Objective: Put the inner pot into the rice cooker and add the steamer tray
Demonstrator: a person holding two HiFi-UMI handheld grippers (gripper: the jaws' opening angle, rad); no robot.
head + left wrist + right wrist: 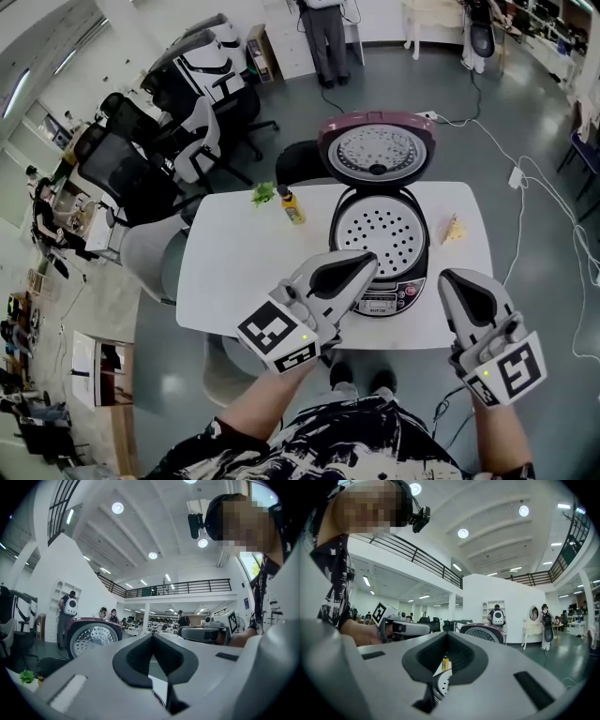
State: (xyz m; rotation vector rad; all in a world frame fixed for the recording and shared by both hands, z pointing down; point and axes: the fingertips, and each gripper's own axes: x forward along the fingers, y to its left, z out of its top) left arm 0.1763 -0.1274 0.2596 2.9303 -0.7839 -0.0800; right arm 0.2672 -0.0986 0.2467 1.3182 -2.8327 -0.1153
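The left hand-held gripper (364, 265) and right hand-held gripper (461, 286), both shut and empty, hover at the worktop's (234, 272) six o'clock edge, and since the steamer tray (380, 234) sits in the open rice cooker (375, 302) at twelve, the task looks complete, calling only for withdrawal.

Bright, even light from round ceiling lamps (117, 507); strong fisheye bending at edges, dark vignetted corners, soft shadows

rice cooker (419, 246): front left corner covered by left gripper (368, 260); panel print too small to read. space under steamer tray (380, 232): hidden. pale yellow item (454, 228) on counter (244, 253): too small to identify. bottle (292, 208): label illegible.
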